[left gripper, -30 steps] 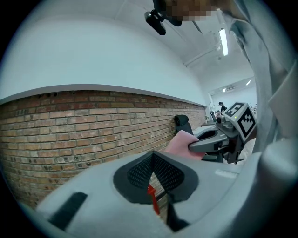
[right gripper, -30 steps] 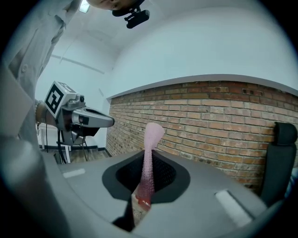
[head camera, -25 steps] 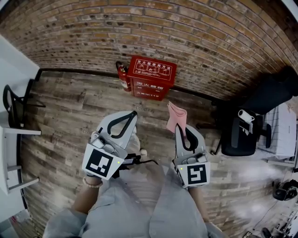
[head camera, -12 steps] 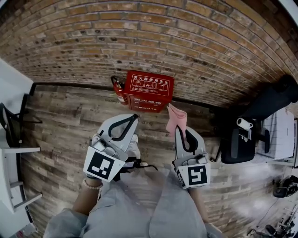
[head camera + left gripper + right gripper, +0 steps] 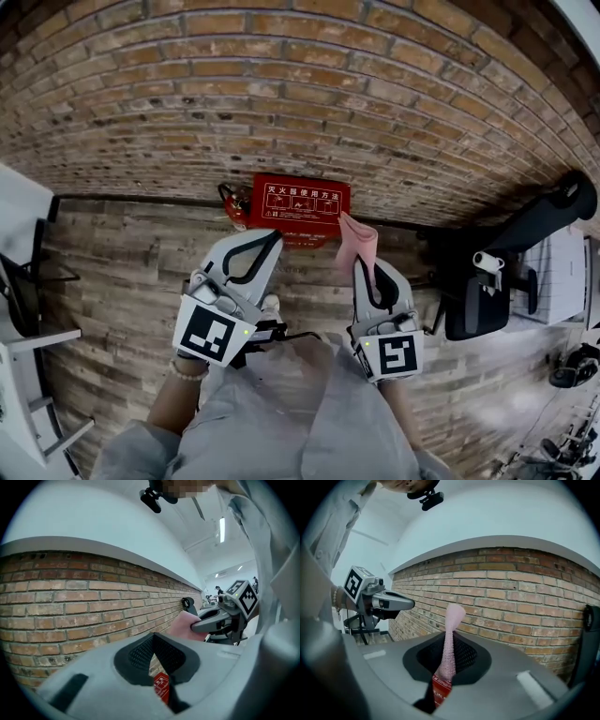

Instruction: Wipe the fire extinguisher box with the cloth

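Pink cloth is sticking up from the right gripper, whose jaws are pinching it tight. Left gripper is hanging alongside, jaws pressed together on nothing. Red fire extinguisher box is sitting on the wood floor against the brick wall, just beyond both grippers. Cloth is overlapping its right edge in head view; contact unclear.

A brick wall meets a worn plank floor; a black office chair stands at right near the wall, white furniture at left.
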A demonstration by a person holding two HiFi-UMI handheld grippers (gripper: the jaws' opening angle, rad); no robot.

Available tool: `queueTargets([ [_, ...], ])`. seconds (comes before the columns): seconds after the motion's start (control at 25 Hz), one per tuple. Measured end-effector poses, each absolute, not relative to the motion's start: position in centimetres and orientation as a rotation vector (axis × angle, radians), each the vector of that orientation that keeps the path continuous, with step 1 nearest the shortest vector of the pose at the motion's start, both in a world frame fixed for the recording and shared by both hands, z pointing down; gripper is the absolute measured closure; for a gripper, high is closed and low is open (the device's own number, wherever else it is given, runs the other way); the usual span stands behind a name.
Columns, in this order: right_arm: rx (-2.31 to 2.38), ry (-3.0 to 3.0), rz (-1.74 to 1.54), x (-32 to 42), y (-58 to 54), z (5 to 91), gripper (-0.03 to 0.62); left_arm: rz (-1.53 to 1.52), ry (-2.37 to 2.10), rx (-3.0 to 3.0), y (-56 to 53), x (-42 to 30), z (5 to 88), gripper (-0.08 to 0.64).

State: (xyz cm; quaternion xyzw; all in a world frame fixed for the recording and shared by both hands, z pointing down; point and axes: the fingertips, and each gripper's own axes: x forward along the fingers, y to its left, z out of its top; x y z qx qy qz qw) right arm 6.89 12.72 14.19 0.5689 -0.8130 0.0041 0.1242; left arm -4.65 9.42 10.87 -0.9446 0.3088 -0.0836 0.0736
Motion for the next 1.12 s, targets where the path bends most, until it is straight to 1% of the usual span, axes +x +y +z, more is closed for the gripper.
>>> queueTargets([
  [0.24,1.626,-2.344,0.047,5.6,10.2,15.0,0.563,-0.260,0.923,-2.866,6.4,-5.8,12.2,0.561],
  [0.48,1.596,-2.317,0.109,5.9,8.7,16.8,0.563,-0.265,0.981,-2.924,4.3,-6.0,14.2,0.561],
  [0.84,1.505,-2.336,0.092,6.4,7.3,18.2,0.563,-0.328,1.044,-2.933,3.1,-5.3,15.7,0.561],
  [1.12,1.446,-2.367,0.142,7.0,5.9,20.3,0.563,-0.395,1.049,-2.886,2.5,-4.9,16.8,0.561],
])
